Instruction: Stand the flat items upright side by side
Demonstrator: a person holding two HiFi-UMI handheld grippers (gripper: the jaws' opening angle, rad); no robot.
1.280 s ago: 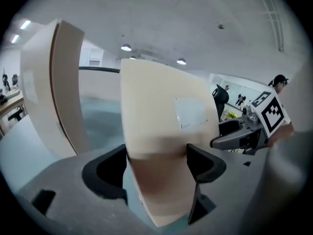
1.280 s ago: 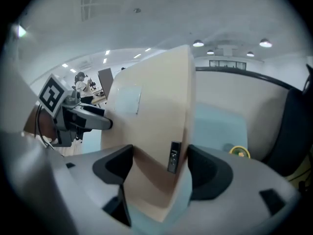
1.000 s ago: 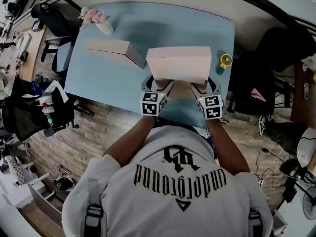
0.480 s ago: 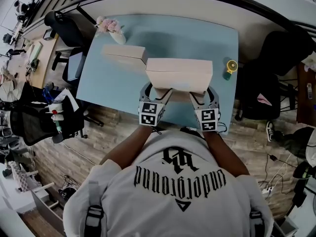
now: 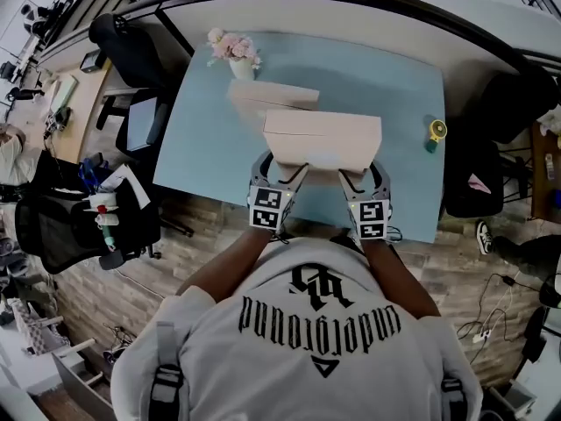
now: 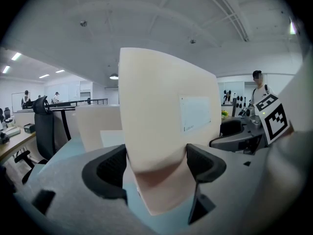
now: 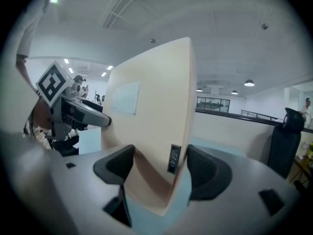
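Flat box, pale beige card, matt and smooth, a thin rectangular slab: held upright on a long edge over the near half of the table, broad face towards the person. Clamped at its near lower edge by the left gripper on the left end and the right gripper on the right end, dark curved jaws pressed on both broad faces in each gripper view. White rectangular label on one face; small dark sticker on the narrow edge near the right jaws. Second box, same beige card and slab shape: on the table just behind the held one and partly hidden by it. Table top plain light blue, smooth, with rounded corners. Vase of flowers, pink and white, at the far left corner. Small round yellow object at the right edge, too small to name.
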